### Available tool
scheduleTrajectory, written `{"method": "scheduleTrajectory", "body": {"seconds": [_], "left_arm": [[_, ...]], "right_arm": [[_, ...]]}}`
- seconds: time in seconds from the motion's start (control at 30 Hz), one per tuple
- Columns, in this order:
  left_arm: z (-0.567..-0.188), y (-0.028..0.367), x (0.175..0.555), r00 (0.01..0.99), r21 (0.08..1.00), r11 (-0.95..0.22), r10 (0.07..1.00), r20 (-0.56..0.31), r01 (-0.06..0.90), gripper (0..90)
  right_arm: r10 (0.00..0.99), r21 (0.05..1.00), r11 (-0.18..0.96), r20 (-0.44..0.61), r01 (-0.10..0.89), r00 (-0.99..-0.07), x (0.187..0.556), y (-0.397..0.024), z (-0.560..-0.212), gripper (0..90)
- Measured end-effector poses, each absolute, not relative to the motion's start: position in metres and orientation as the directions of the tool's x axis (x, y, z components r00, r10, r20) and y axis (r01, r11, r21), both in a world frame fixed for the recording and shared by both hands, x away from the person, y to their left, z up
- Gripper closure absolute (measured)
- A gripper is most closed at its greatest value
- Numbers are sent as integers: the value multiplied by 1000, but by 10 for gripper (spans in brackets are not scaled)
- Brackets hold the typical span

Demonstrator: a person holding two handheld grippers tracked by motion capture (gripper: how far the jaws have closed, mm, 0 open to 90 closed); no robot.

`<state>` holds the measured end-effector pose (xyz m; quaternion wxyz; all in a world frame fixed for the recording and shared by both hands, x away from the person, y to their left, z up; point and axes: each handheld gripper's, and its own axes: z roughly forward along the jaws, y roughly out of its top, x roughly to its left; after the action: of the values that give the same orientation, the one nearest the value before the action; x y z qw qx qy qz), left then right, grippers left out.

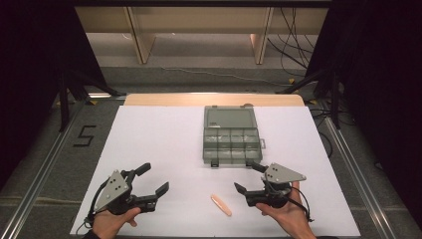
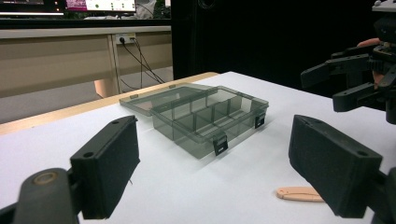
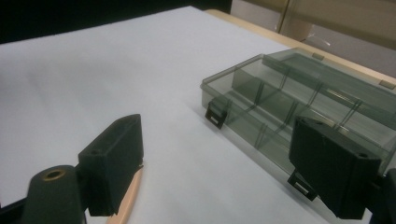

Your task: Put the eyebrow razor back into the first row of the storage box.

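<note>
On the white counter (image 1: 149,139), a smoky transparent compartment box (image 1: 231,143) sits toward the far middle with its lid folded back flat, its dividers bare. Near the front edge, the left gripper (image 1: 152,180) and right gripper (image 1: 249,177) rest in the person's hands, both with jaws spread wide and holding nothing. Between them lies a slim peach-coloured stick (image 1: 221,204), nearer the right gripper.

In the right gripper view the stick (image 3: 125,199) is half hidden behind the left jaw and cut by the bottom edge; the right jaw covers the box's (image 3: 261,100) near corner.
</note>
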<state>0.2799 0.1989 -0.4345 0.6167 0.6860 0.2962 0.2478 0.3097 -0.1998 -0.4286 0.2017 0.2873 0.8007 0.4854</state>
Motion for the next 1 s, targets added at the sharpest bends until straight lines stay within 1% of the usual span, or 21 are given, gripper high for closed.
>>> {"method": "scheduleTrajectory", "body": {"seconds": [0.17, 0.23, 0.3, 0.5, 0.53, 0.63, 0.73, 1.0], "left_arm": [[-435, 199, 280, 701, 993, -62, 712, -27, 102, 161], [-435, 199, 281, 703, 993, -62, 710, -24, 97, 161], [-435, 199, 280, 701, 993, -61, 712, -29, 103, 161], [-435, 199, 280, 702, 993, -62, 712, -28, 103, 161], [-435, 198, 281, 707, 994, -52, 706, -32, 96, 161], [-435, 199, 280, 702, 993, -62, 712, -28, 102, 161], [-435, 198, 281, 704, 994, -57, 710, -28, 97, 161], [-435, 198, 281, 704, 994, -57, 709, -29, 98, 161]], "right_arm": [[635, 874, 406, -59, 267, -770, 313, -192, -428, 202], [620, 861, 441, -89, 253, -780, 316, -186, -428, 204], [617, 860, 441, -83, 257, -783, 317, -184, -429, 204], [575, 824, 505, -99, 257, -812, 321, -170, -432, 216], [561, 803, 535, -104, 263, -821, 322, -165, -432, 218], [545, 787, 557, -103, 267, -832, 323, -161, -432, 233], [521, 749, 604, -110, 274, -847, 325, -153, -434, 240], [487, 699, 660, -120, 274, -865, 327, -143, -437, 259]]}}
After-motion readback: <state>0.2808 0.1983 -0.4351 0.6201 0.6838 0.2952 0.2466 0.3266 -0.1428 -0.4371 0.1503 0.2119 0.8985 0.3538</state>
